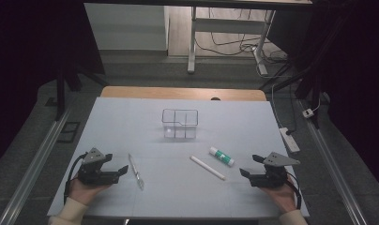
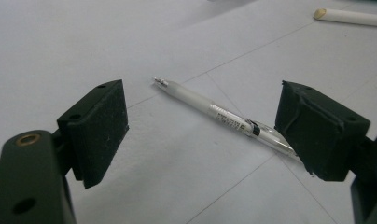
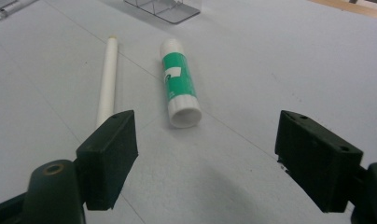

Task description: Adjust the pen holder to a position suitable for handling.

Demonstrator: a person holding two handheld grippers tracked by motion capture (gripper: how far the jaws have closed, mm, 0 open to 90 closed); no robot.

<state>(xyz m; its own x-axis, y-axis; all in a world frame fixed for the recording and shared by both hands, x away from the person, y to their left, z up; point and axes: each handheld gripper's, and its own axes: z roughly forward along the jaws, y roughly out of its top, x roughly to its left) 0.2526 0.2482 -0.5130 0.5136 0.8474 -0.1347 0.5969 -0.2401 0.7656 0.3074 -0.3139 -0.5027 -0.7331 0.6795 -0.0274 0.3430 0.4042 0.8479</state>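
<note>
A clear divided container [image 1: 179, 123] is seen standing upright near the middle of the pale counter [image 1: 131, 117]. Its thin dark rim marks off several compartments, and nothing can be made out inside any of them. A corner of the same container [image 3: 165, 9] is caught at the top of the right gripper view.

Three things are laid flat on the counter in front of it, all outside it. A translucent pen [image 1: 135, 171] lies at the left, just beside the left claw [image 1: 117, 165]; a white stick [image 1: 208, 167] lies right of centre; a green-and-white glue stick [image 1: 221, 156] lies close beside that, apart from it.

The left claw [image 2: 200, 135] is held wide open with nothing gripped, and the pen [image 2: 224, 116] is seen lying on the counter between and beyond its pads, its far end hidden behind one pad.

The right claw [image 1: 252, 165] is held low at the near right. In its own view the right claw [image 3: 205, 158] is likewise spread wide and empty, with the glue stick [image 3: 178, 84] and the white stick [image 3: 107, 79] lying side by side ahead of it, untouched.
</note>
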